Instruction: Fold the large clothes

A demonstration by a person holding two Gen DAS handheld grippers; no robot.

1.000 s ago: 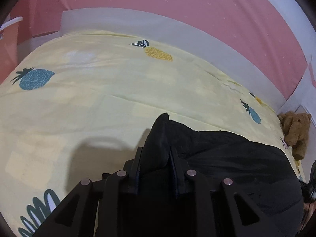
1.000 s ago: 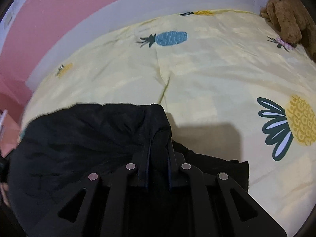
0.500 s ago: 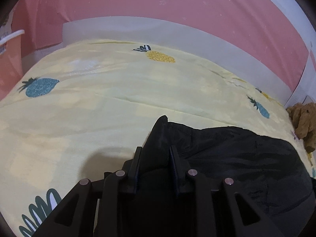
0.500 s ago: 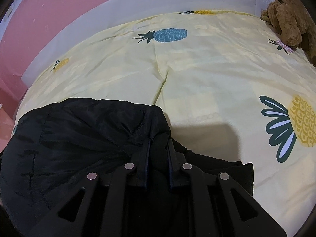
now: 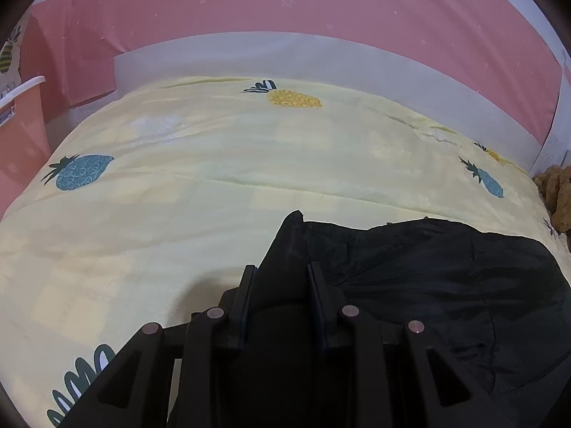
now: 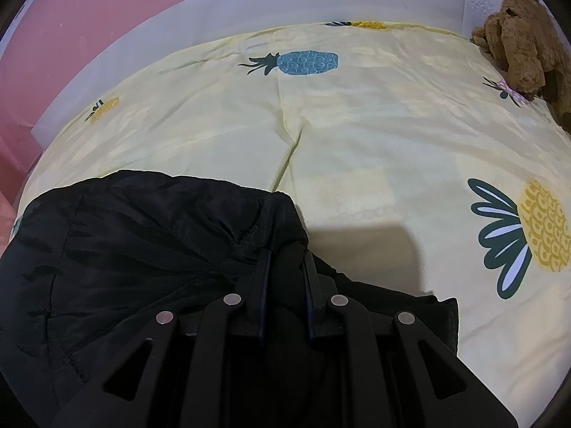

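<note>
A large black garment lies on the yellow pineapple-print bedsheet. My left gripper is shut on the garment's left corner, which pokes up between the fingers. In the right wrist view the garment spreads to the left, and my right gripper is shut on its right corner. A lower layer of black cloth sticks out to the right under the gripper. The sheet stretches ahead of both grippers.
A brown plush toy sits at the bed's far right corner, also at the right edge of the left wrist view. A pink wall with a white band borders the bed. A pink basket stands at left.
Both grippers, still shut on the garment, have moved forward over the bed; the black cloth's top edge lies farther up the sheet and flatter.
</note>
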